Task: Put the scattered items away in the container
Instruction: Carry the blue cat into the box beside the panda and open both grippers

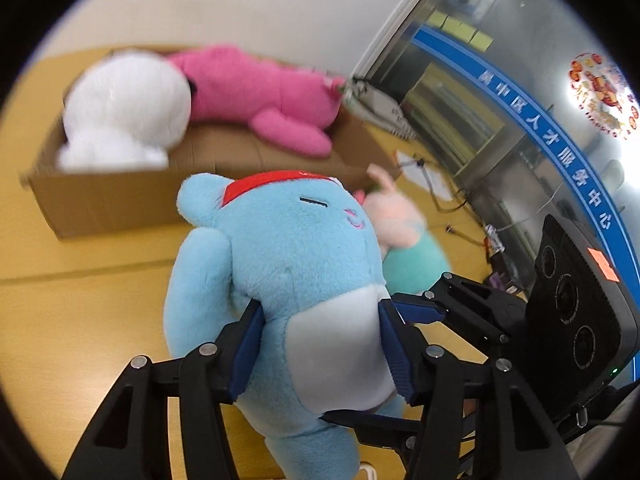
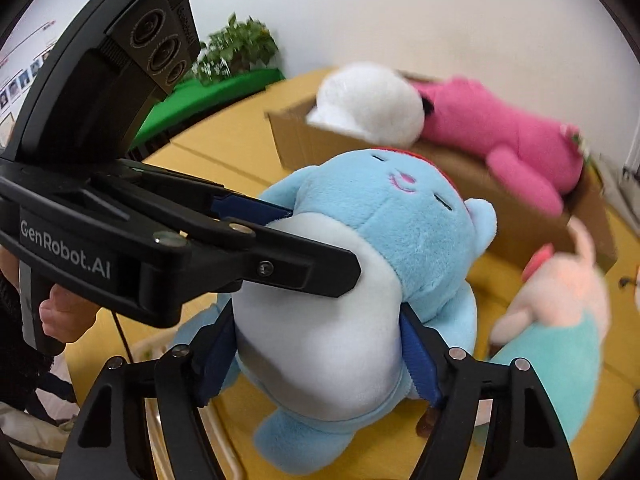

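A light blue plush (image 1: 288, 264) with a white belly and red cap is gripped at the waist by both grippers. My left gripper (image 1: 320, 344) is shut on its belly, and it shows from the side in the right wrist view (image 2: 320, 240). My right gripper (image 2: 320, 356) is shut on the same plush (image 2: 360, 272); it appears at the right of the left wrist view (image 1: 432, 308). The cardboard box (image 1: 120, 196) (image 2: 592, 216) lies beyond, holding a white plush (image 1: 128, 108) (image 2: 372, 104) and a pink plush (image 1: 260, 92) (image 2: 512, 136).
A pale pink and teal plush (image 1: 404, 240) (image 2: 560, 328) lies on the yellow floor (image 1: 80, 300) beside the box. A glass wall with a blue band (image 1: 540, 128) and cables stand to the right. A potted plant (image 2: 236, 48) and green mat are at the back left.
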`<action>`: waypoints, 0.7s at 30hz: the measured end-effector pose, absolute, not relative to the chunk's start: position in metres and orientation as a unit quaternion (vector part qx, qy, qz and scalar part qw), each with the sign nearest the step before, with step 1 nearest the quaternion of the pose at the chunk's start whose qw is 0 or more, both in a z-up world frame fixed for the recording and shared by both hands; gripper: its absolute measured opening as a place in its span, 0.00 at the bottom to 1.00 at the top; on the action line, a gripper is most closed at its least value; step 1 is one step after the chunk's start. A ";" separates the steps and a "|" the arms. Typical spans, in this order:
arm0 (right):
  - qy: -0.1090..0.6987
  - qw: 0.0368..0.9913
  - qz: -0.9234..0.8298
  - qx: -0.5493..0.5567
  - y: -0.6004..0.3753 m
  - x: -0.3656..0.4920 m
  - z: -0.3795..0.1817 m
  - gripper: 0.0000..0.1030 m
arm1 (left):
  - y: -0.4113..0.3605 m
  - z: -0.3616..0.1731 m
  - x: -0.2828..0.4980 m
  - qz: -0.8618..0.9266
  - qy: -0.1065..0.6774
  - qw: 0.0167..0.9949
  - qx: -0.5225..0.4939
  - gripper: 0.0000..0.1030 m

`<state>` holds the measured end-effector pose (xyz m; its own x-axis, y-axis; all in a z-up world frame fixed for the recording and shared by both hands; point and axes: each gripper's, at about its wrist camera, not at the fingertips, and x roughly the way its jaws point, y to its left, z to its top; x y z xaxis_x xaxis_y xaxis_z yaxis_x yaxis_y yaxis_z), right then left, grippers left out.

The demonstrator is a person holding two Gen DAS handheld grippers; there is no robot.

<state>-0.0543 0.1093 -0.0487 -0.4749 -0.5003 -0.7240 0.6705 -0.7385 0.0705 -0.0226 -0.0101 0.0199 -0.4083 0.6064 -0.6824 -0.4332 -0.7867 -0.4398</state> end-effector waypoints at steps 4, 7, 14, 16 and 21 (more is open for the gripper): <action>0.109 0.345 -0.871 0.332 0.104 -0.061 -0.007 0.77 | -0.009 0.067 -0.036 0.855 -0.071 0.318 -0.404 0.53; 0.121 0.341 -0.884 0.297 0.101 -0.081 0.023 0.77 | -0.006 0.103 -0.062 0.870 -0.048 0.318 -0.374 0.53; 0.115 0.329 -0.907 0.237 0.100 -0.162 0.077 0.77 | -0.010 0.155 -0.147 0.889 -0.032 0.320 -0.325 0.53; 0.099 0.329 -0.909 0.237 0.099 -0.192 0.077 0.77 | -0.012 0.152 -0.173 0.889 -0.032 0.316 -0.329 0.53; 0.067 0.321 -0.907 0.265 0.093 -0.258 0.029 0.78 | -0.014 0.097 -0.237 0.874 -0.046 0.295 -0.385 0.53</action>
<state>-0.2584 0.0930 0.0294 -0.6534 -0.5472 -0.5230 0.6185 -0.7843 0.0479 -0.2369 -0.0135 0.0971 -0.5307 0.5499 -0.6450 -0.4793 -0.8223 -0.3067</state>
